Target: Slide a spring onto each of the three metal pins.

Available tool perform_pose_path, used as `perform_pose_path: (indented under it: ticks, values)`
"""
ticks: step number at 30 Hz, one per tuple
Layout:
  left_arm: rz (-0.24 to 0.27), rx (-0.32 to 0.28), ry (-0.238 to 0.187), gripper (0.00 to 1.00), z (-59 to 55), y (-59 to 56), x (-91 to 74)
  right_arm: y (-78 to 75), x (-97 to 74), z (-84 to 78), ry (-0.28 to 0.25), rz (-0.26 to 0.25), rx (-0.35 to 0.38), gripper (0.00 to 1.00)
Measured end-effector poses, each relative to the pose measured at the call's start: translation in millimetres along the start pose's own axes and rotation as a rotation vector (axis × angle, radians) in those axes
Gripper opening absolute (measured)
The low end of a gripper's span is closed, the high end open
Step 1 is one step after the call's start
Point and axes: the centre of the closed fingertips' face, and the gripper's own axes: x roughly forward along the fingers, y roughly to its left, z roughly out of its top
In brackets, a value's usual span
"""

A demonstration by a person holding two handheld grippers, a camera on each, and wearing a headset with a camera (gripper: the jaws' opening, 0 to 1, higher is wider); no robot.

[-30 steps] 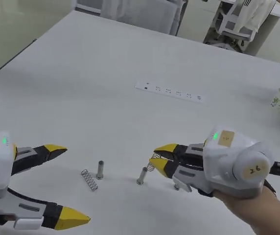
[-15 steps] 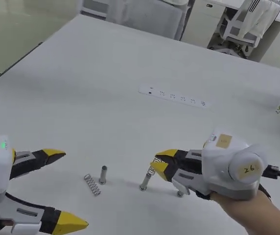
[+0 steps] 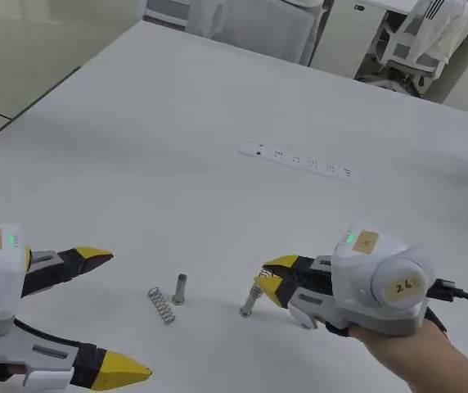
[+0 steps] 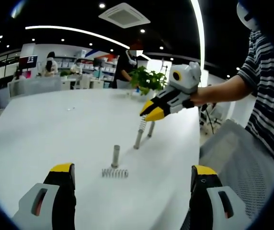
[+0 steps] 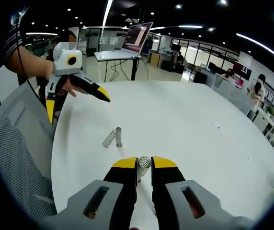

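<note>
A small coiled steel spring (image 5: 144,165) is pinched between the yellow tips of the right gripper (image 3: 272,274), whose jaws are drawn almost together around it. In the left gripper view this held spring is seen at the top end of a tilted silver metal pin (image 4: 138,141), whose foot rests on the white tabletop (image 3: 218,106); how much of the coil sits over the pin cannot be told. A second silver pin (image 4: 150,129) is seen just behind the tilted one (on the side farther from the left gripper). Well apart from the right gripper, an upright silver metal pin (image 3: 180,288) stands bare, and a loose steel spring (image 3: 161,304) lies flat just beside its foot. The left gripper (image 3: 118,316) is held low, close to the person, with its jaws spread wide and nothing between them. A white power strip (image 3: 298,160) lies farther back on the tabletop.
</note>
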Motion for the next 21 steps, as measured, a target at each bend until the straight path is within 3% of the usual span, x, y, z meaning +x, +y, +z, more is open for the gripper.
perform_pose_path:
  ticks: [13, 19, 21]
  values:
    - [0.006, -0.008, 0.004, 0.97, -2.1, -2.9, -1.9, 10.2, 25.0, -28.2, 0.104, 0.039, -0.040, 0.08]
    - [0.012, -0.010, -0.002, 0.97, -0.6, -1.1, -1.9, 11.2, 30.1, -38.0, 0.133, 0.047, -0.031, 0.08]
    - [0.015, -0.013, -0.005, 0.97, -0.1, -0.5, -2.0, 11.0, 30.4, -36.0, 0.118, 0.046, -0.028, 0.08]
